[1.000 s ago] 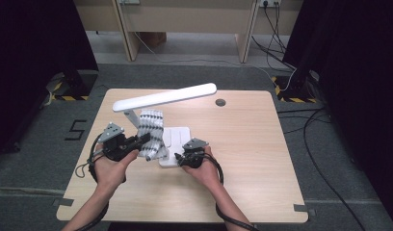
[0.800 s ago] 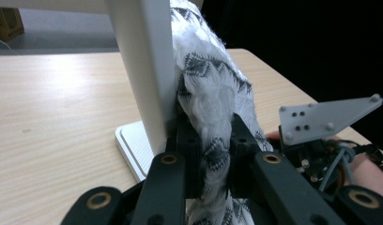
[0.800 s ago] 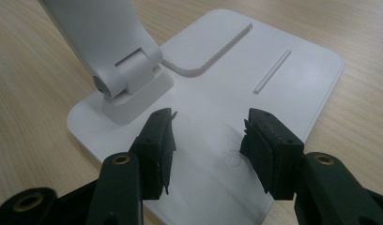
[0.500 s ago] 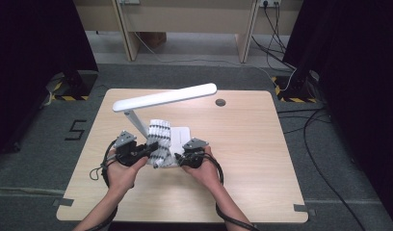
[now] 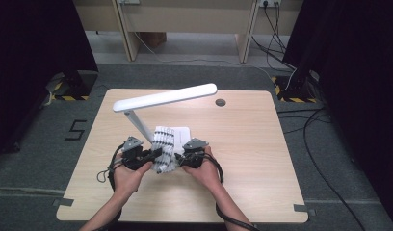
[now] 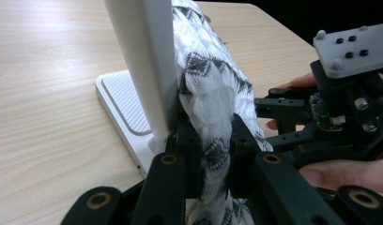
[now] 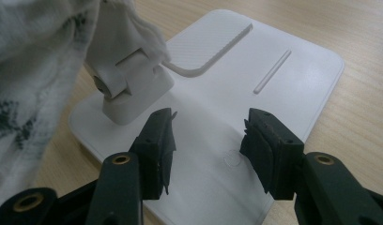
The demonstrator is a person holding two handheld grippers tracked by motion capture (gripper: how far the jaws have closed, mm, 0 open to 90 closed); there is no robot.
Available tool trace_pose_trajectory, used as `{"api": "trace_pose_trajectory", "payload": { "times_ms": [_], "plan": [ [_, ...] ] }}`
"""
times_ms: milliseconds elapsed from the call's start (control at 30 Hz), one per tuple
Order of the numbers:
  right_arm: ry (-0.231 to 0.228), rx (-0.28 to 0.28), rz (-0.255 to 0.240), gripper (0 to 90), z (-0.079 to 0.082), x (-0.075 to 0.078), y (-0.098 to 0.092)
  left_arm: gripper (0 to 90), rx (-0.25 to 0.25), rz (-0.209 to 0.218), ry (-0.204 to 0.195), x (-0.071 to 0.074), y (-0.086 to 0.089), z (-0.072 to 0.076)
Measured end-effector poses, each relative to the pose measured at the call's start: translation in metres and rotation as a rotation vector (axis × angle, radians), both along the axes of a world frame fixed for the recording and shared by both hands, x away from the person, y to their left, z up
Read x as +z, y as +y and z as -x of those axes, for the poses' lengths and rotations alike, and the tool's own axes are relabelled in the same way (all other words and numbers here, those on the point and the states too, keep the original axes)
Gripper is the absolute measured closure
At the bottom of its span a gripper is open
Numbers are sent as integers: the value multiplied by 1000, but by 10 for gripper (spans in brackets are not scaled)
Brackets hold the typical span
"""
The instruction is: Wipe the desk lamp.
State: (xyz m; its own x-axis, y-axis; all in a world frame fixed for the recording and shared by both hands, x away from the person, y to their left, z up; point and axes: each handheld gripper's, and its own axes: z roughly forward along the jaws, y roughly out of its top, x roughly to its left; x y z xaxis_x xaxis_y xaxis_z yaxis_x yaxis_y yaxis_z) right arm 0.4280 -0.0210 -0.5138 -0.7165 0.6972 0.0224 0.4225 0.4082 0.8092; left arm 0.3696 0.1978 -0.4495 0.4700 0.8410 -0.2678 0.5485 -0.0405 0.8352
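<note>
1. While I watch from the high view, my left tongs [image 5: 153, 155] are clenched on a white cloth with dark diamond patterning [image 5: 164, 149], which lies draped against the desk lamp [image 5: 163, 97] near the front middle of the counter [image 5: 252, 144].
2. Seen in the left gripper view, the cloth [image 6: 213, 103] is bunched into a thick roll between the left tongs [image 6: 213, 154], pressed right against the lamp's slanted stem [image 6: 145, 61]. I judge it is held there so it can rub the stem, a wiping job.
3. My right tongs [image 5: 184, 158] are released: in the right gripper view the right tongs [image 7: 208, 140] stand apart with nothing between them, hovering just over the lamp's flat white base [image 7: 274, 93].
4. I take that as a bracing post, ready to steady the base near the hinge block [image 7: 128, 89] so the lamp does not slide while the cloth drags on it.
5. From above, the cloth's long axis runs from the lamp's base toward me, roughly alongside the stem [image 5: 139, 126], its near end gathered in the left tongs.
6. Above it, the lamp's long head points from the stem's top rightward and a little away from me.
</note>
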Motion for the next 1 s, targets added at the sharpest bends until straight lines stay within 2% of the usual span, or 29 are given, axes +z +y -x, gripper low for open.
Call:
{"api": "trace_pose_trajectory", "payload": {
  "times_ms": [200,333,500,700,833,1000],
  "plan": [
    [0,1,-1,521,0,0,0,790,-13,-17,25,-9,-2,1],
    [-2,1,-2,521,0,0,0,789,-25,-22,36,-10,-3,5],
    [-1,1,-4,521,0,0,0,788,-48,-14,13,1,2,17],
    [-3,-1,-4,521,0,0,0,788,-63,-12,-31,17,18,39],
    [-5,-1,-5,521,0,-1,0,787,-59,-9,-53,25,34,55],
    [-4,-1,-7,521,0,-1,0,787,-13,-5,-71,33,56,69]
  ]
}}
